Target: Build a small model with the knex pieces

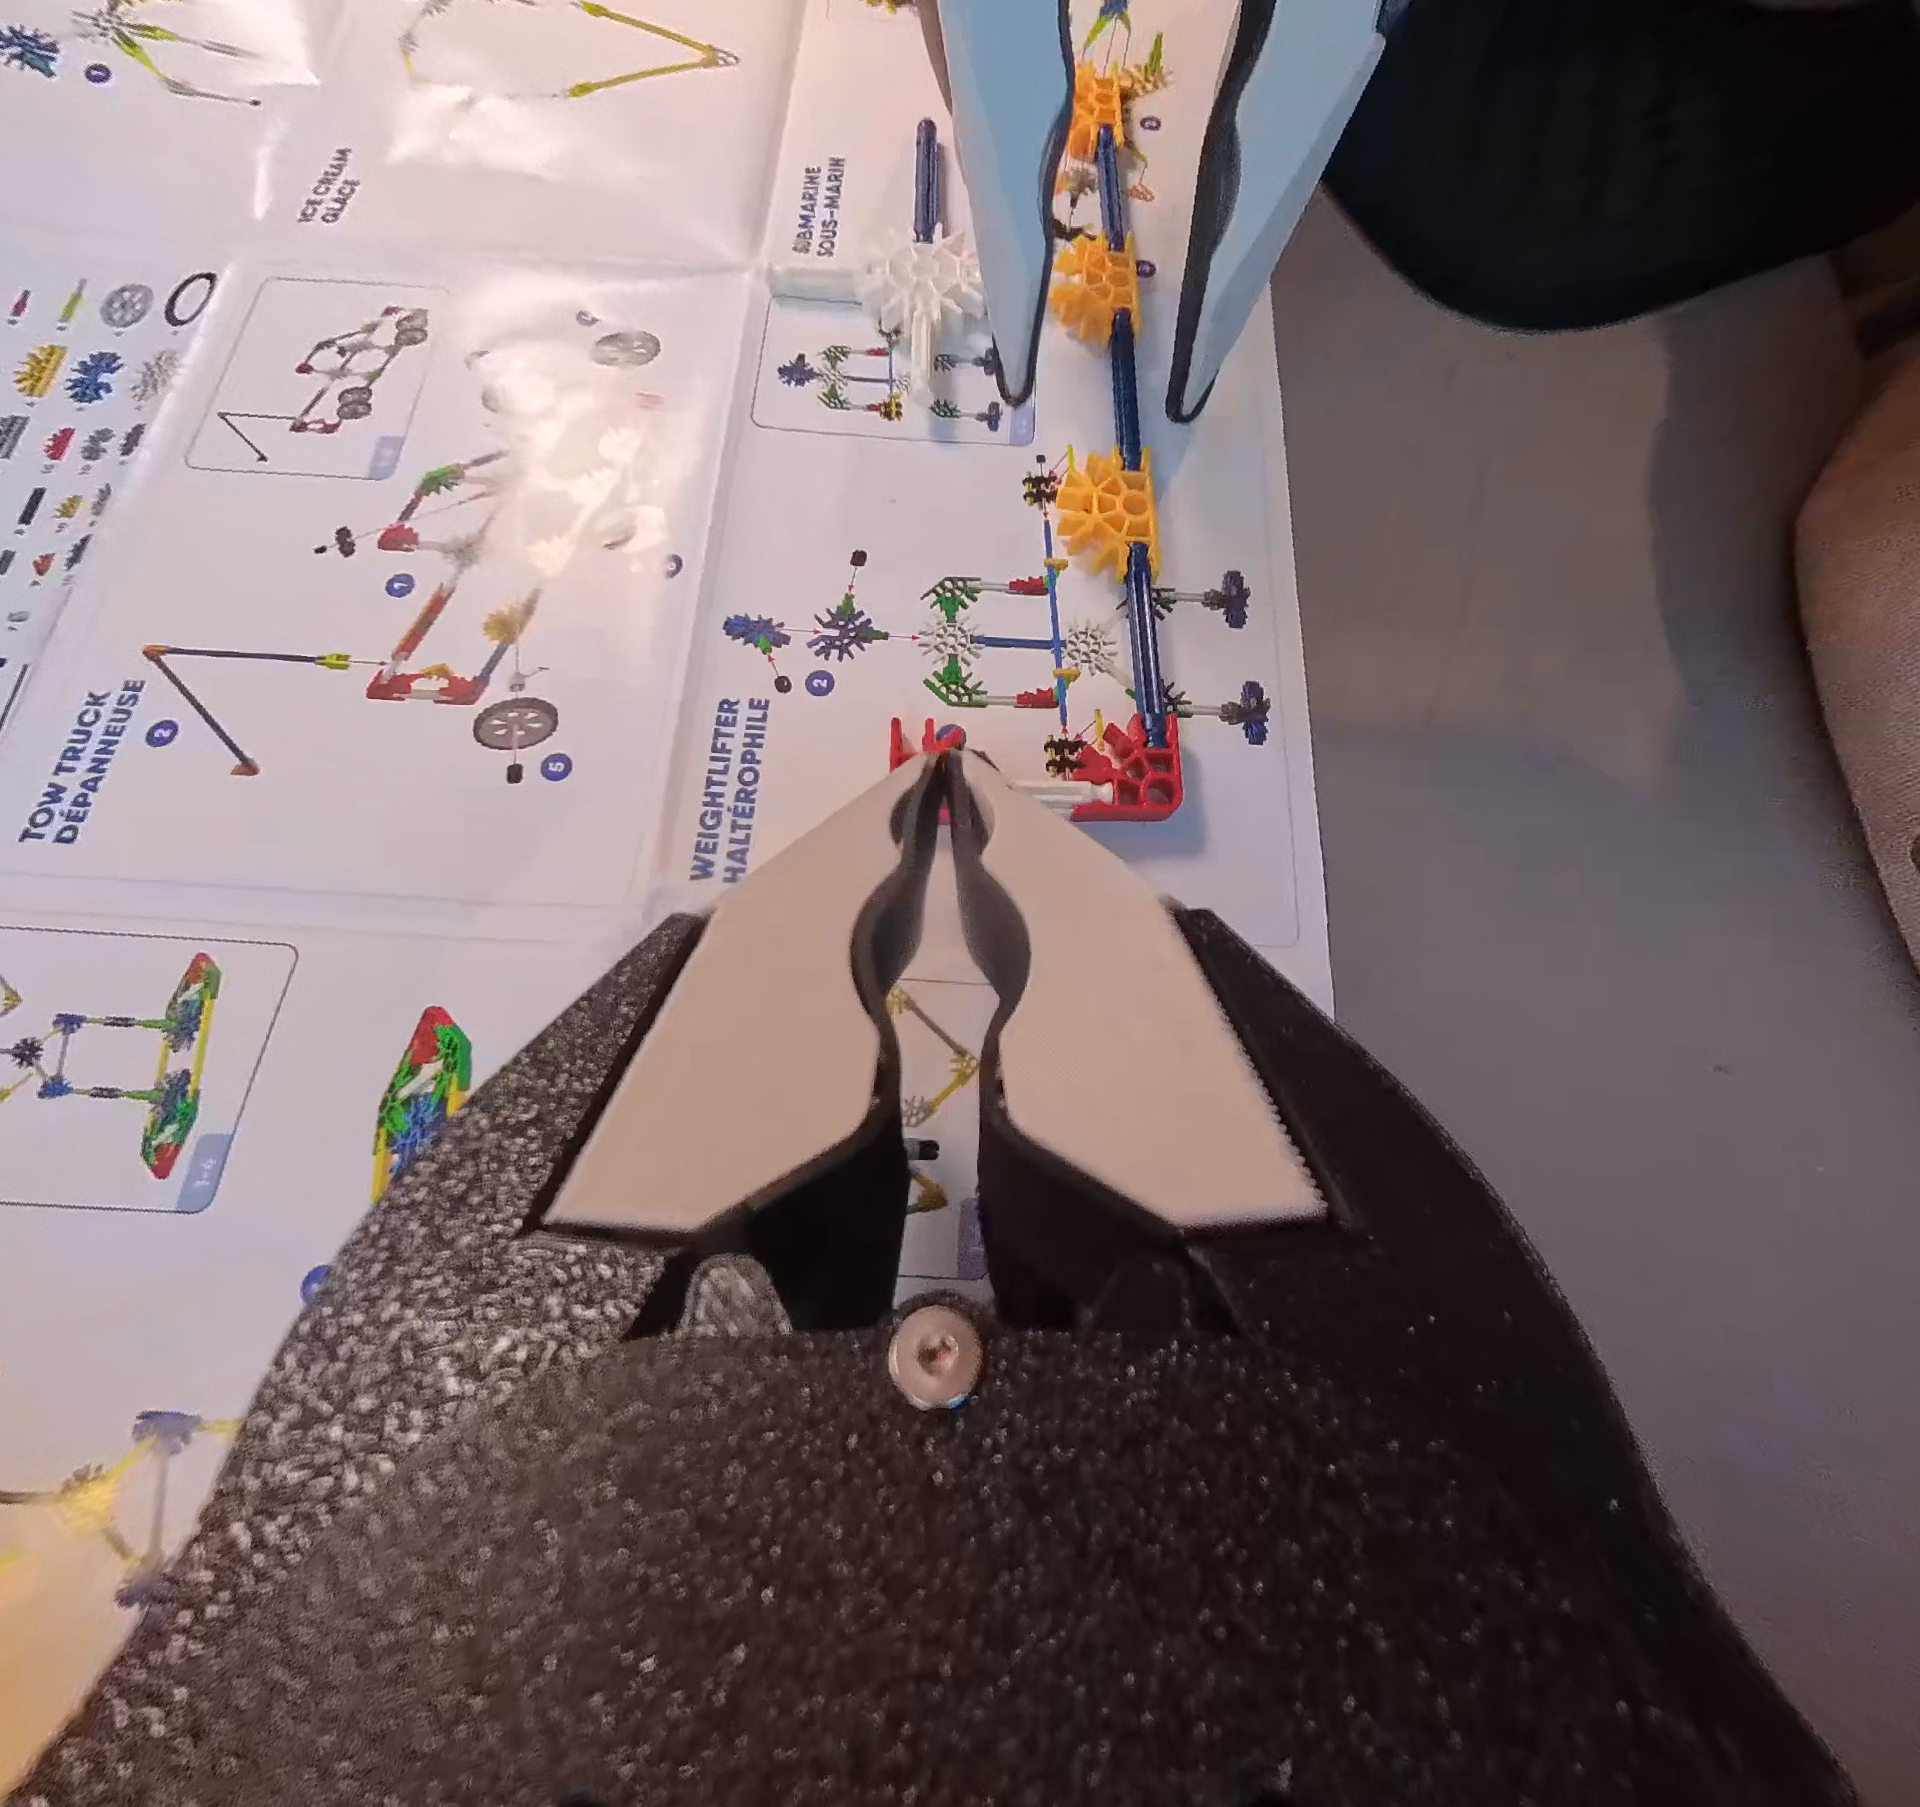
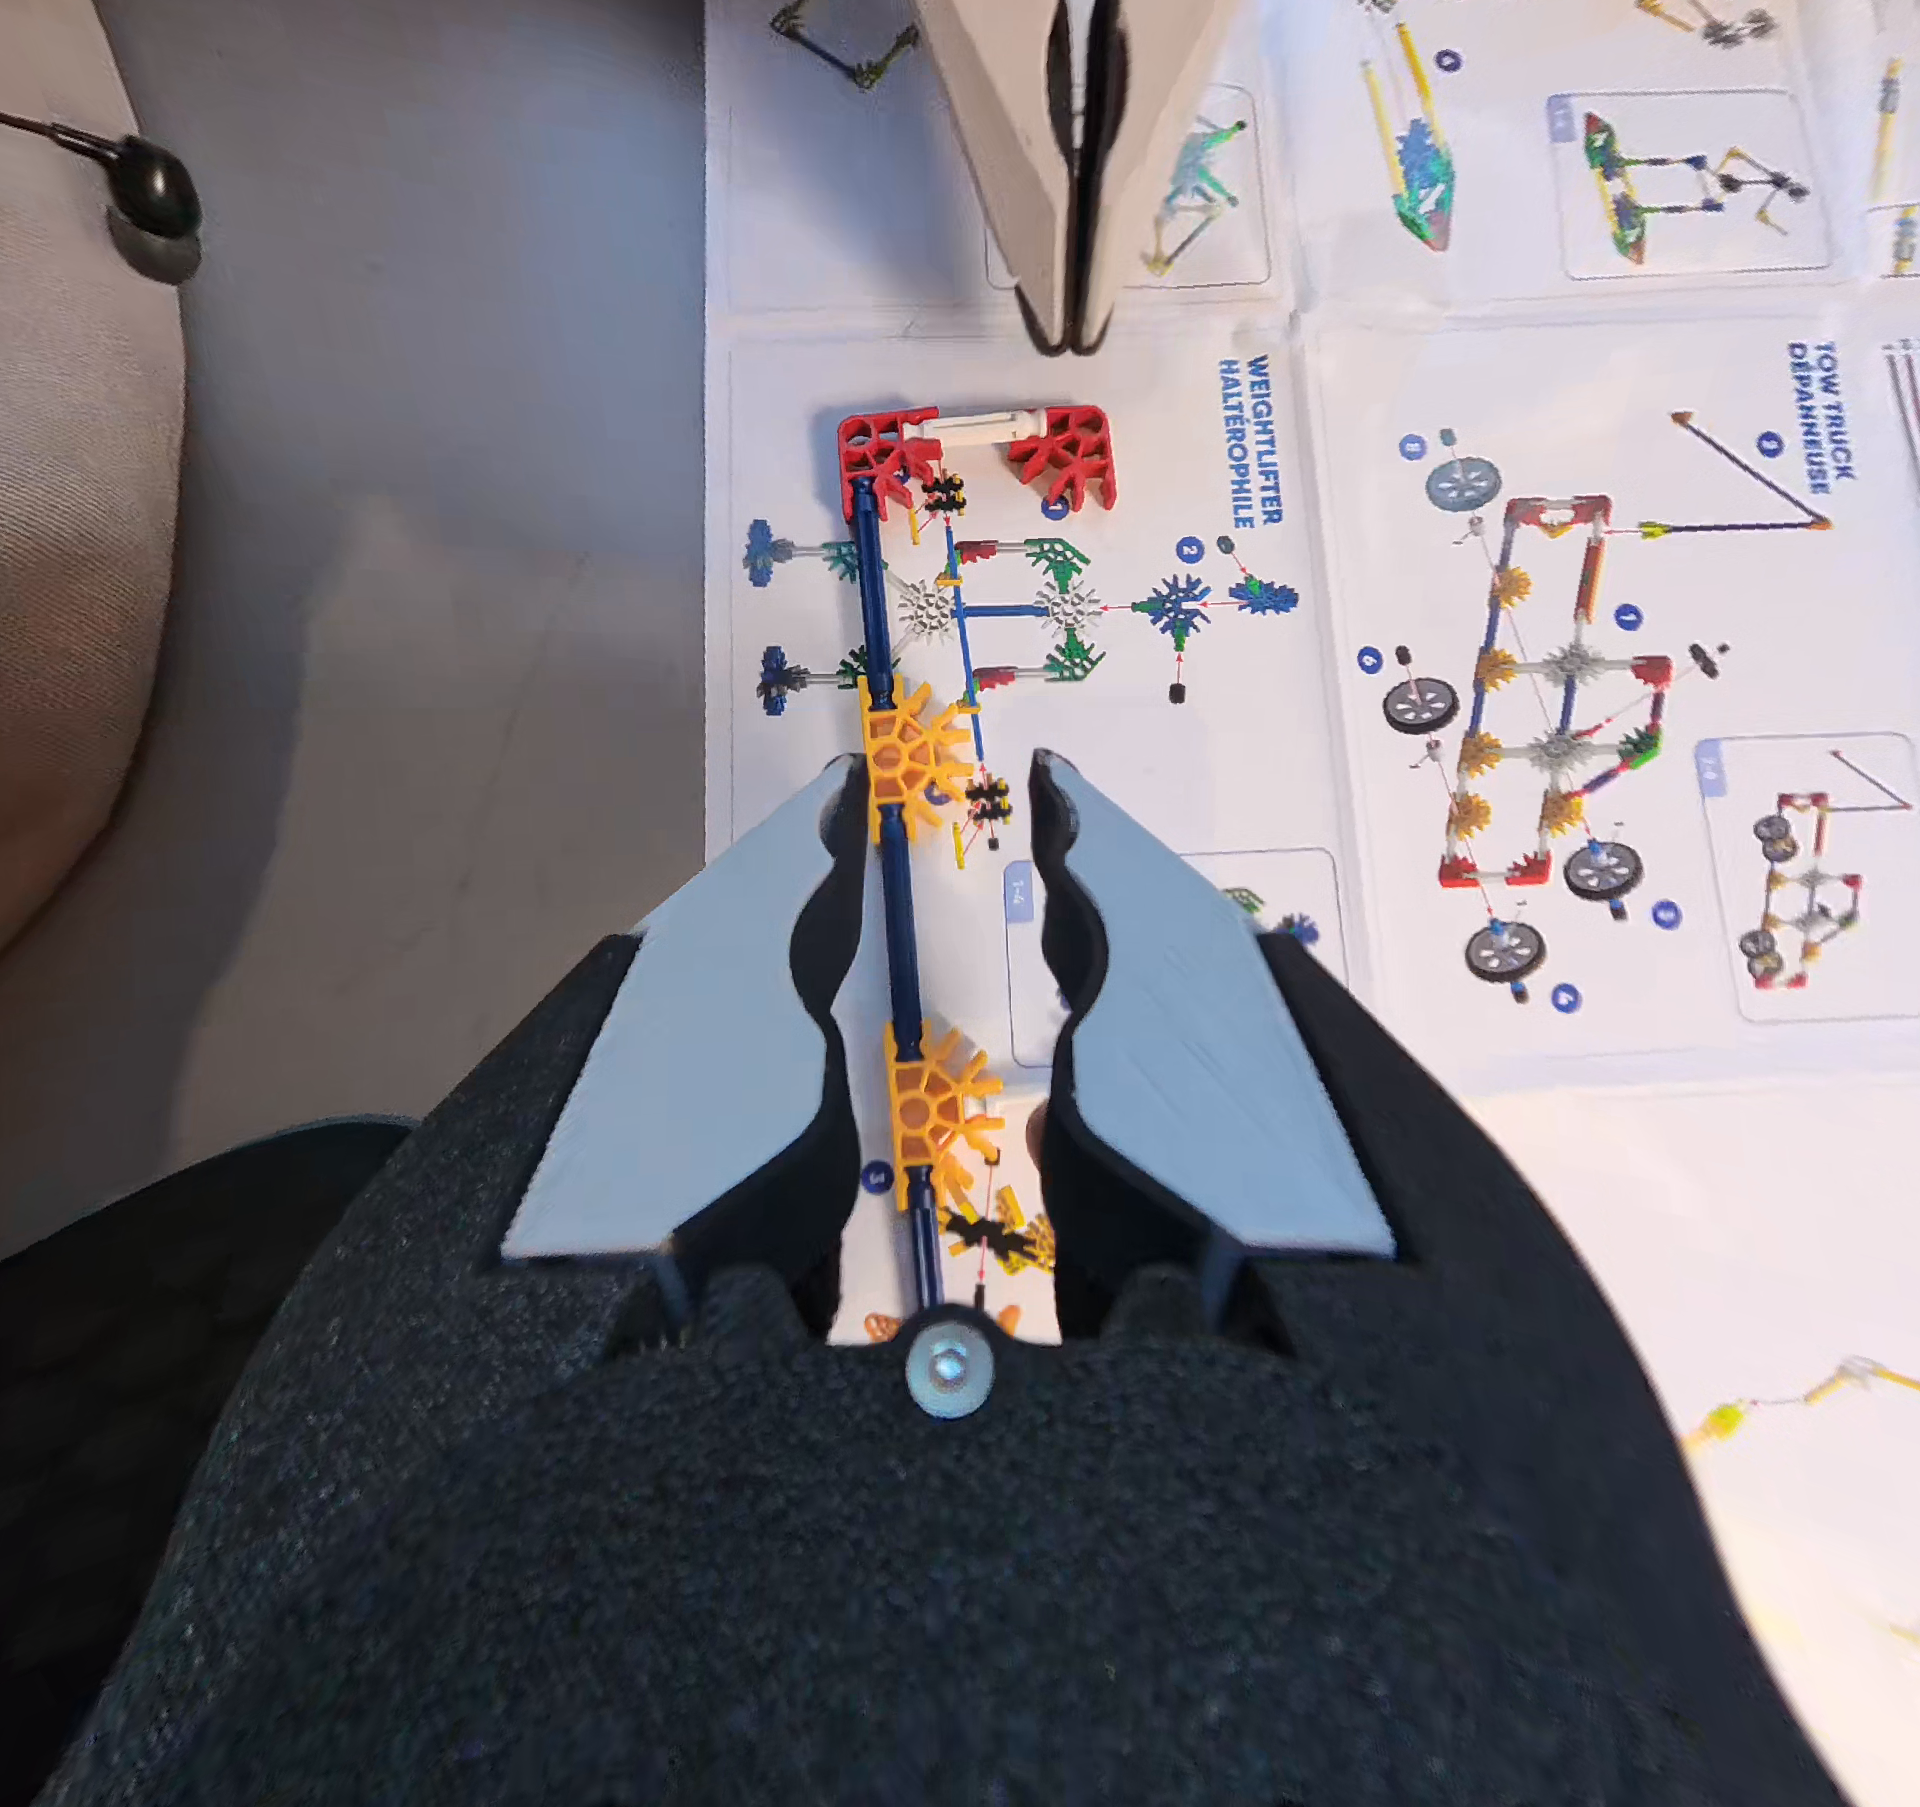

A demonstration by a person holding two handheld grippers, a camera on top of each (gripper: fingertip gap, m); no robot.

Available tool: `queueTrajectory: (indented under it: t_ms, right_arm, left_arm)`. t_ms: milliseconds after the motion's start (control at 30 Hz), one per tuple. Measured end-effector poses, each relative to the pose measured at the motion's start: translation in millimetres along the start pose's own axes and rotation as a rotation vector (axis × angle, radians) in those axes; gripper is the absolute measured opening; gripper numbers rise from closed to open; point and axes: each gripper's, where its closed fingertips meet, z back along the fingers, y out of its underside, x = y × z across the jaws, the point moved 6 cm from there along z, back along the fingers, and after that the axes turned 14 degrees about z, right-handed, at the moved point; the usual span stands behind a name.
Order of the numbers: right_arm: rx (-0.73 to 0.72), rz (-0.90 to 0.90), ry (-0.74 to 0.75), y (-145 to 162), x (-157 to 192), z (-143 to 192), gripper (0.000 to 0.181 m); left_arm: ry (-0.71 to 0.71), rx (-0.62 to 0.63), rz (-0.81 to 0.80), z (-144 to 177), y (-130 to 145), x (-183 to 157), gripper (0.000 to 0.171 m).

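Observation:
A toy rod-and-connector build lies on a printed instruction sheet. It is a line of blue rods and yellow connectors, ending in a red corner connector, a white rod and a second red connector. My left gripper has beige fingers and is shut, with its tips just over that second red connector. It also shows at the top of the right wrist view. My right gripper has pale blue fingers and is open, straddling the blue rod beside a yellow connector without clamping it.
A loose white snowflake connector with a blue rod lies on the sheet beside the build. The grey table borders the sheet. A dark object and a beige cushion sit at the edges. A black earbud lies on the cushion. Tip to tip, the grippers are about 9 centimetres apart.

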Motion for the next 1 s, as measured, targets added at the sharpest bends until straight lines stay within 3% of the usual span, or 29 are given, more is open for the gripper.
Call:
queueTrajectory:
  t_ms: [367,767,1000]
  right_arm:
    - [0.057,-0.036,0.022,15,14,-7,0.031]
    - [0.089,-0.013,0.029,17,16,-12,0.031]
    - [0.089,0.005,0.045,17,18,-12,0.031]
  left_arm:
    - [-0.053,0.135,-0.042,-13,3,-4,0.000]
    - [-0.155,0.541,-0.111,-23,-17,-9,0.000]
    - [-0.170,0.588,-0.178,-25,-16,-10,0.000]
